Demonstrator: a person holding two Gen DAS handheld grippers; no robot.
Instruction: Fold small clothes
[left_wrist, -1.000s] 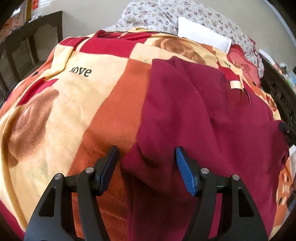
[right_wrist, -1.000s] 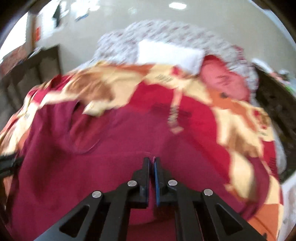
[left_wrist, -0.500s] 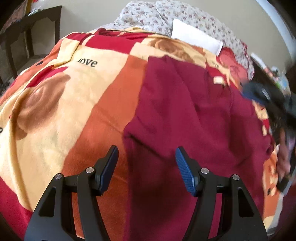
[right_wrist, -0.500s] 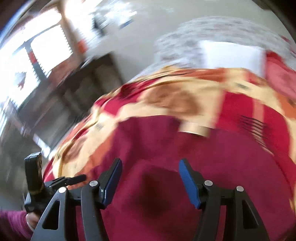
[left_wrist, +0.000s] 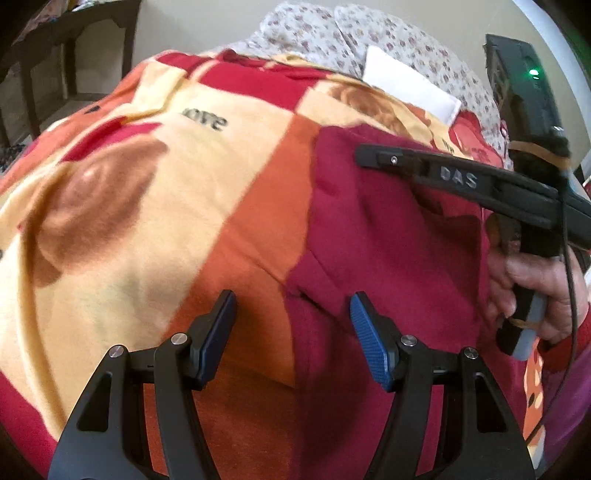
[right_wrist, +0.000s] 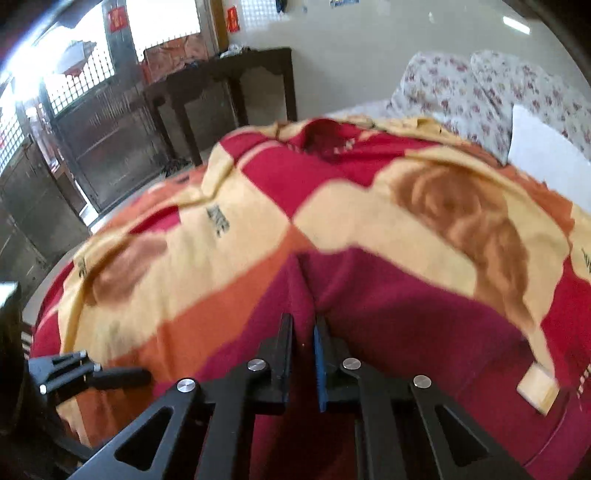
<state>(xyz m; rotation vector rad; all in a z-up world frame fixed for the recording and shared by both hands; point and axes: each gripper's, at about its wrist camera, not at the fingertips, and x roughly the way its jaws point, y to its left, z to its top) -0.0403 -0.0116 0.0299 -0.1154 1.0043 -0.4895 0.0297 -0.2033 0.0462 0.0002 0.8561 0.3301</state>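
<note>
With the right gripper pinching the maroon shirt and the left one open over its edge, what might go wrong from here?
1. The right gripper is shut on only a thin pinch of the shirt; a pull may slip it free.
2. The left gripper straddles the shirt's edge over the blanket; closing now might catch blanket too.
3. The shirt looks bunched near the left gripper, so the fold may come out crooked.

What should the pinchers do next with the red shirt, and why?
Probably lower the left gripper and pinch the maroon shirt edge lying between its open jaws. The right gripper is already shut on a pinch of the shirt, so both could then lift and fold it over the blanket.
</note>
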